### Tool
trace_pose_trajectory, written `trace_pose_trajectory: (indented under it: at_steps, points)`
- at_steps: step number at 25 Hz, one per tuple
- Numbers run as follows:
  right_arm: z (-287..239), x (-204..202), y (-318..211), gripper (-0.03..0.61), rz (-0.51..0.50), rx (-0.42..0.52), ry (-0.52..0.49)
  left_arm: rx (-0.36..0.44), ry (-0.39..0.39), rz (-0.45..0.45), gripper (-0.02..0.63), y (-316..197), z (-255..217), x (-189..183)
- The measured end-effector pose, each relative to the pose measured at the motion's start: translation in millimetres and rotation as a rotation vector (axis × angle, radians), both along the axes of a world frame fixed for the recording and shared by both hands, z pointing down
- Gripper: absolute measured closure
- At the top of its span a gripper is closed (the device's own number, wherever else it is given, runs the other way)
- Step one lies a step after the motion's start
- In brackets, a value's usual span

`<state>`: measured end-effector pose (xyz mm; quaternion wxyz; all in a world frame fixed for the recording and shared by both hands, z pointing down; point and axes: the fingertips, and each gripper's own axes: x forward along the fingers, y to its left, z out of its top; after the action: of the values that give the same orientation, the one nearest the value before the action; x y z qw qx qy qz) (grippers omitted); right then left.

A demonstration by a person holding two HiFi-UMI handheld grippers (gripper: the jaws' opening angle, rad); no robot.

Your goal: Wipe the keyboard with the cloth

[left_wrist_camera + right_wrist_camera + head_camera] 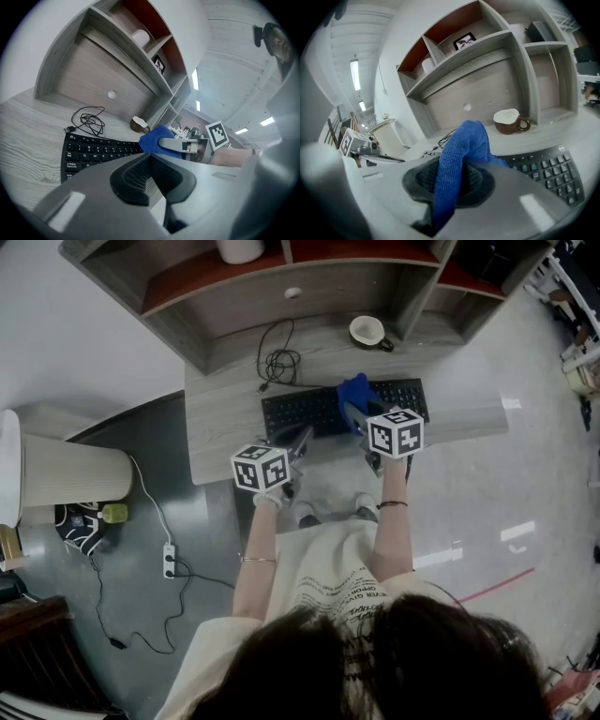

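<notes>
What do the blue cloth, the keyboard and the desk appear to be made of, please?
Blue cloth: soft fabric, probably microfibre, judging by its fuzzy nap and limp folds. Keyboard: black and matte, probably plastic, possibly silicone; the pictures leave that open. Desk: pale grey, matte, with streaked wood grain; likely a laminate rather than solid wood.

cloth (459,150): fuzzy fabric | keyboard (300,413): matt plastic | desk (225,418): matt wood-grain
</notes>
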<state>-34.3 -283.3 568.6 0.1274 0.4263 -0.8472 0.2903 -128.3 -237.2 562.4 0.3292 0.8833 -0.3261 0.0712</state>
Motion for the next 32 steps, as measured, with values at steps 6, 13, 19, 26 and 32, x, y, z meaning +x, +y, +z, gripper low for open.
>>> trace_pose_trajectory:
  at_steps: [6,13,19,26,32]
  points:
    - [-0.3,-12.8,-1.3,0.526,-0.007,0.001,-0.009,-0.002,0.000,-0.020,0.617,0.3,1.2,-14.2]
    - [-0.4,-27.8,-0.9,0.526,-0.026,0.005,-0.011,0.000,0.001,-0.034,0.617,1.2,1.5,-27.2]
    - [-1.1,-36.9,-0.3,0.526,-0.033,0.007,-0.015,0.000,-0.002,-0.038,0.617,3.2,2.1,-34.7]
    - [-1.9,-53.1,2.2,0.526,-0.049,0.011,-0.021,0.005,-0.006,-0.057,0.617,6.8,1.1,-50.0]
    - [-1.2,-68.3,3.5,0.526,-0.066,0.015,-0.026,0.006,-0.012,-0.075,0.617,10.2,1.9,-64.8]
